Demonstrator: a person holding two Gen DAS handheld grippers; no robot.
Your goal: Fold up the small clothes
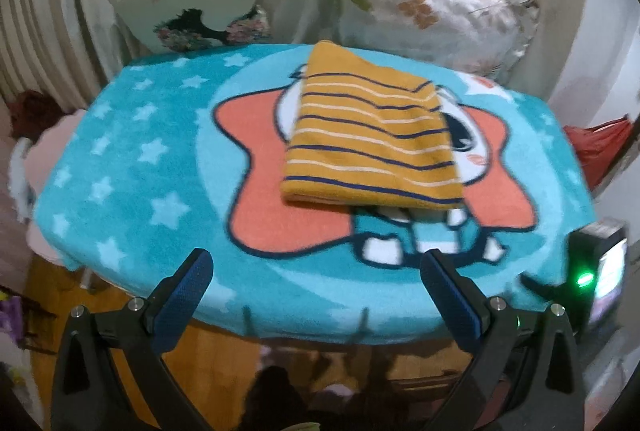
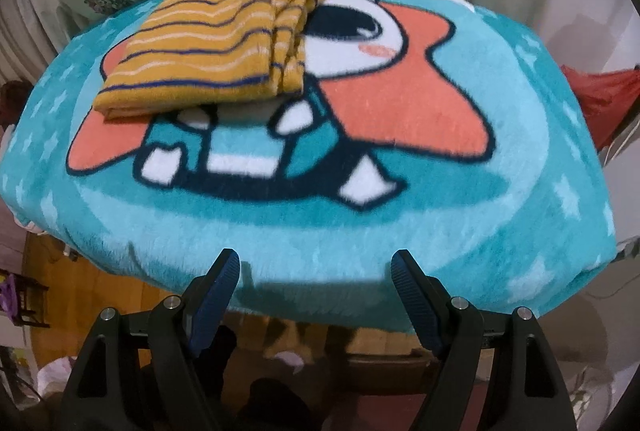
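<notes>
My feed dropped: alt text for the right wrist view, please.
A folded mustard striped garment lies on a turquoise cartoon blanket. The open, empty right gripper hovers at the blanket's near edge.

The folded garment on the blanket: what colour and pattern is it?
The folded garment is mustard yellow with thin navy and white stripes, clearest in the left wrist view.

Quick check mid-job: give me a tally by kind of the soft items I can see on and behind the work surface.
Folded mustard-yellow garment with navy and white stripes: 1
Teal plush blanket with cartoon star print: 1
Printed pillows behind the blanket, one with dark figure print, one floral: 2
Total: 4
</notes>
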